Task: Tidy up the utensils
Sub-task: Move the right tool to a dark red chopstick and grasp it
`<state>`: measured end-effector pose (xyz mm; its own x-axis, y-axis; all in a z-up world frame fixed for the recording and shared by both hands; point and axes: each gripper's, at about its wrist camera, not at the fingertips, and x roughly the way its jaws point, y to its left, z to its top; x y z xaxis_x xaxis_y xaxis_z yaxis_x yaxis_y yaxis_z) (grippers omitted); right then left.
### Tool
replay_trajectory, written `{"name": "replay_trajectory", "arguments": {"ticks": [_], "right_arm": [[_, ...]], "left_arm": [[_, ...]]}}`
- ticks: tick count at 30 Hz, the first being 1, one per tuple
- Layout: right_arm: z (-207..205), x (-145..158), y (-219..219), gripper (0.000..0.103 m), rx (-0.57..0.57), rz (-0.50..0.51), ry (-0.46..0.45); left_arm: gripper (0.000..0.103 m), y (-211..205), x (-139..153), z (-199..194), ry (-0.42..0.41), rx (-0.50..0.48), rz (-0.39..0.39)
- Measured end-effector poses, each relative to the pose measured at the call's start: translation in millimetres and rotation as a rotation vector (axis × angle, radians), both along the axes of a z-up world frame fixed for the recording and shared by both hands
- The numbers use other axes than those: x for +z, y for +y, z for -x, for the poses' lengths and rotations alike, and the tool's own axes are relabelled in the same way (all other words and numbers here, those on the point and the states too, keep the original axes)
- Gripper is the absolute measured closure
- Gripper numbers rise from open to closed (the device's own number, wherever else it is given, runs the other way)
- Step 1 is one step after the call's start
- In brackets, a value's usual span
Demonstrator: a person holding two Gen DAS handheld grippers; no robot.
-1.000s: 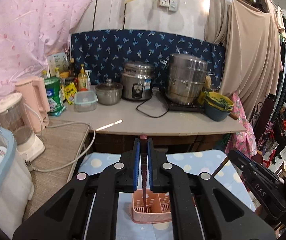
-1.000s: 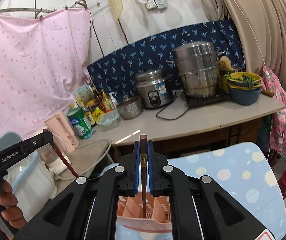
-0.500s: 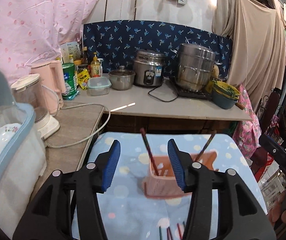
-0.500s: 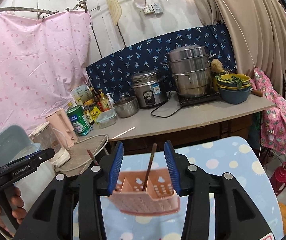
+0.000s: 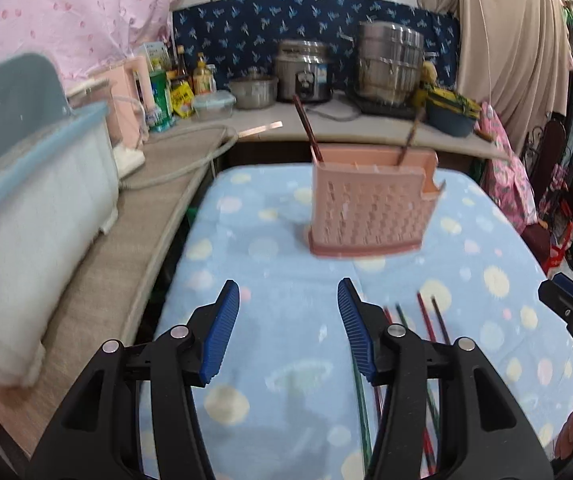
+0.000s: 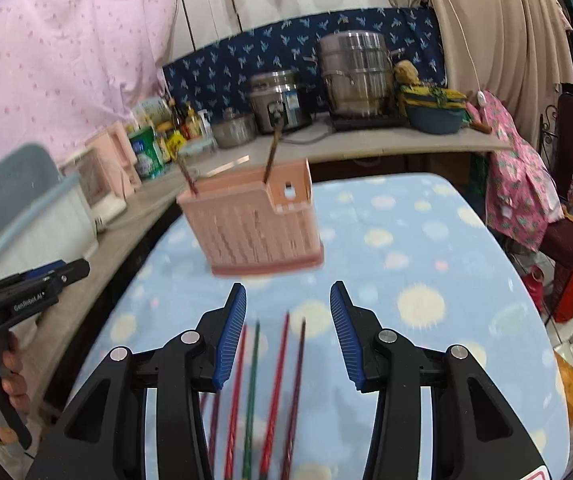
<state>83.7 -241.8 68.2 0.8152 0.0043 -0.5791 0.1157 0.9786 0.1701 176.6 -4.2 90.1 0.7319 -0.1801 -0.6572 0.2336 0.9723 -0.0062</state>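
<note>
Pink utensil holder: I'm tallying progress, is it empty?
No. Pink utensil holder holds two chopsticks; others lie on the table.

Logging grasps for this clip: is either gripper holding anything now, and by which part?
Nothing. The left gripper and right gripper are both open and empty.

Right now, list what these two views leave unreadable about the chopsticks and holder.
- Loose chopsticks: near ends hidden by the right gripper in the right wrist view; count unsure.
- Same chopsticks: blurred, partly behind the left gripper.
- Pink holder: motion-blurred; its compartments cannot be seen.
</note>
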Motion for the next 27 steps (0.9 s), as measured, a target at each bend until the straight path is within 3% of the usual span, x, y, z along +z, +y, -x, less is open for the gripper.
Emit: {"name": "replay_trajectory", "arguments": {"ticks": [5, 14, 22, 27], "right_arm": [[32, -34, 12, 0.060, -0.004, 0.046, 0.072], [66, -86, 25, 0.061, -0.009, 0.030, 0.176], [77, -110, 28, 0.073, -0.019, -0.001, 0.212], [78, -115, 35, 0.076, -0.003, -0.001, 0.217]], "left_arm": [[0.054, -5, -38, 24, 0.061, -0.008, -0.044], [0.054, -7, -94, 58, 0.185, -0.020, -0.052], [0.054, -7, -117, 74, 0.241, -0.024, -0.065], [0.053, -9, -121, 81, 0.250, -0.030, -0.069]]}}
